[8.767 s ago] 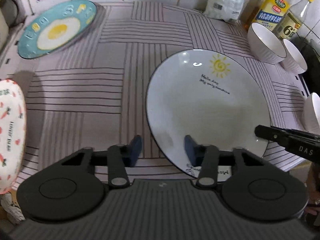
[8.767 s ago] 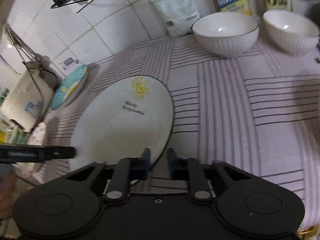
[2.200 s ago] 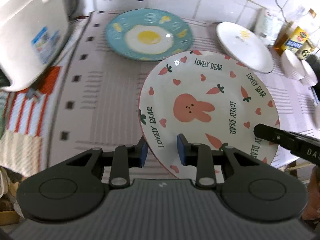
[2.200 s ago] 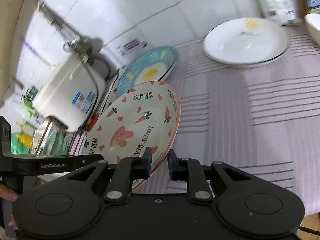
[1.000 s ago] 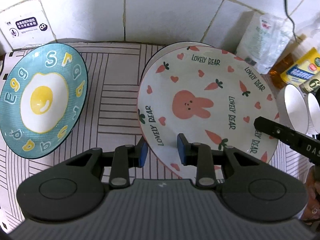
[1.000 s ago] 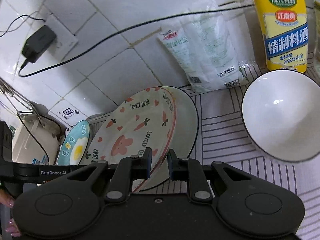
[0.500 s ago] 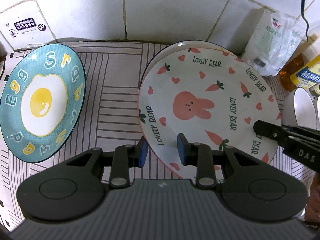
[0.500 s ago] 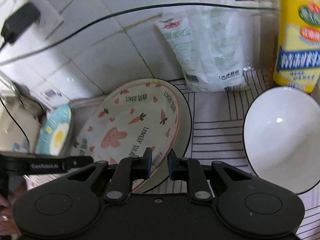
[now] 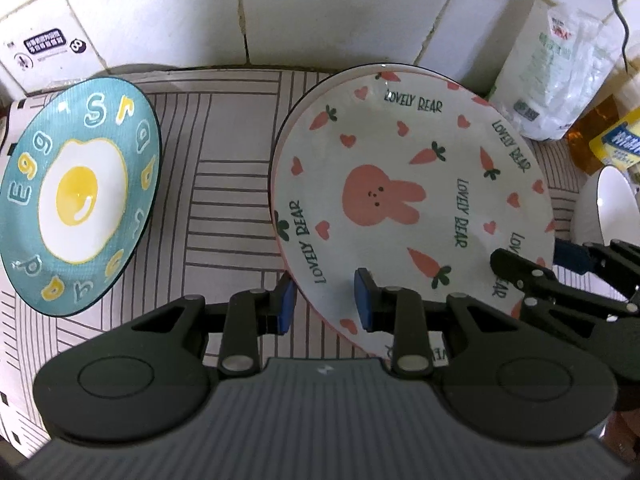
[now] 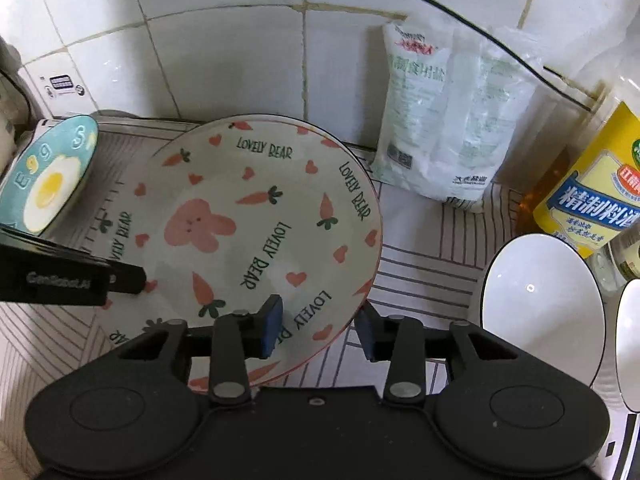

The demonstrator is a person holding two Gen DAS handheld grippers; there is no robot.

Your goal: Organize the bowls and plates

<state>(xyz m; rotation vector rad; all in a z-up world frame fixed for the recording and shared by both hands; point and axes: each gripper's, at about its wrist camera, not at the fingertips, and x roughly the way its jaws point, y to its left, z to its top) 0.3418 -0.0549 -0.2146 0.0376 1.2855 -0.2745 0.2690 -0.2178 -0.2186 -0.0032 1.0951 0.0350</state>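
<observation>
The bunny plate [image 9: 400, 200], white with carrots and "LOVELY BEAR" lettering, lies on top of the white plate, whose dark rim [image 9: 280, 148] peeks out at its left. My left gripper [image 9: 324, 308] is open, its jaws straddling the plate's near left rim. My right gripper [image 10: 318, 330] is open, its jaws either side of the bunny plate's [image 10: 248, 220] near right rim. The teal egg plate [image 9: 76, 200] lies to the left, also in the right wrist view [image 10: 44, 184]. White bowls [image 10: 540, 308] stand to the right.
A striped mat [image 9: 224, 184] covers the counter. A tiled wall [image 9: 320, 12] stands close behind. A white bag [image 10: 448, 120] and a yellow-labelled bottle [image 10: 592, 192] stand at the back right. Another bowl's rim [image 10: 628, 340] shows at the far right.
Both grippers have opened and let go of the bunny plate, which now rests lower on the white plate. The right gripper's jaws have spread widely.
</observation>
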